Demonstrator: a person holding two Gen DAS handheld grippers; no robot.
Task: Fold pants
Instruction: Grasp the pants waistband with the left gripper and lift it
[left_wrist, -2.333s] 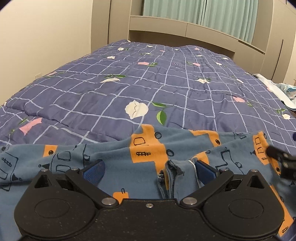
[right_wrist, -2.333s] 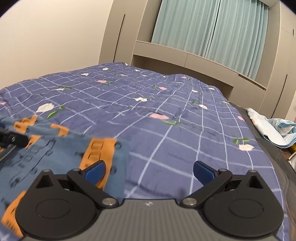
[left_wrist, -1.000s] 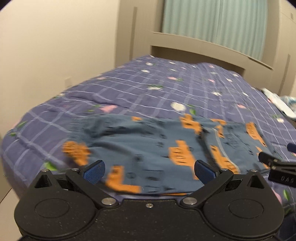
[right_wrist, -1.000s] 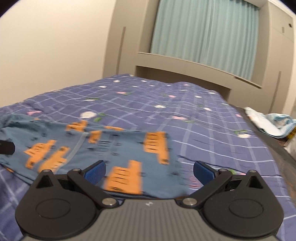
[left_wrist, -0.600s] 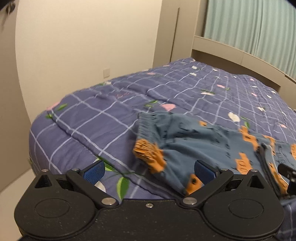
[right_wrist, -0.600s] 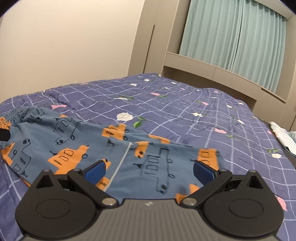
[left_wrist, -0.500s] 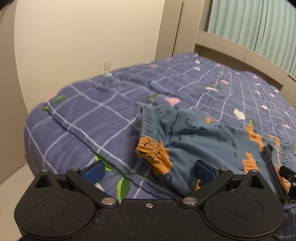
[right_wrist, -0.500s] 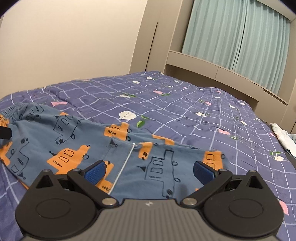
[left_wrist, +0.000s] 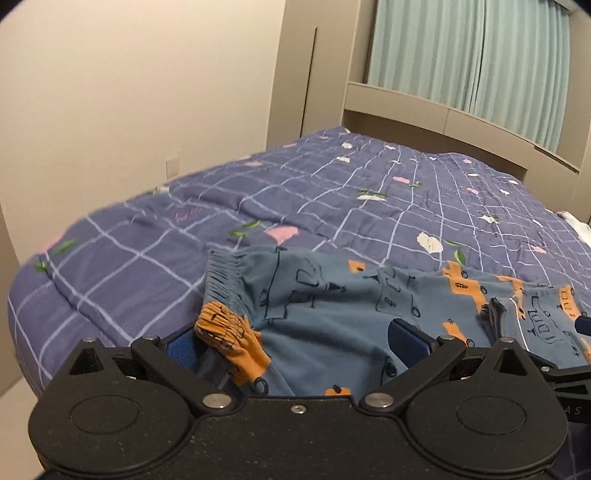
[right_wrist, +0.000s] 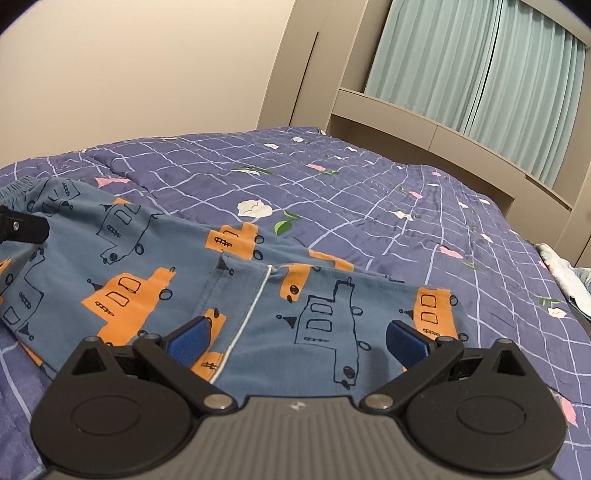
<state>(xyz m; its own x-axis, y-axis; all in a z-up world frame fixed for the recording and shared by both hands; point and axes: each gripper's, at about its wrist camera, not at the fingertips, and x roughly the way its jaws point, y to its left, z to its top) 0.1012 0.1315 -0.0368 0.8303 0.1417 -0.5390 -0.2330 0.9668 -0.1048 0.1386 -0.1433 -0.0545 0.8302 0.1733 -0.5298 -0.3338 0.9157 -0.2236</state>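
Note:
Blue pants (left_wrist: 332, 306) with orange and black vehicle prints lie folded lengthwise across the near end of the bed. Their gathered waistband (left_wrist: 221, 288) is at the left end, with one orange corner turned up. My left gripper (left_wrist: 295, 341) is open, just above the waistband end, with cloth between its blue pads but not pinched. My right gripper (right_wrist: 295, 338) is open over the leg end of the pants (right_wrist: 314, 306), empty. The left gripper's tip shows at the left edge of the right wrist view (right_wrist: 22, 227).
The bed has a purple checked quilt (left_wrist: 369, 206) with flower prints. A beige wall is on the left, a headboard shelf (right_wrist: 424, 129) and teal curtains behind. A pale crumpled cloth (right_wrist: 565, 273) lies at the bed's right edge. The bed's left corner drops off near the waistband.
Both grippers pulled back from the pants' middle, swung left, then came in low: the left over the waistband end, the right over the leg end. Both stayed open.

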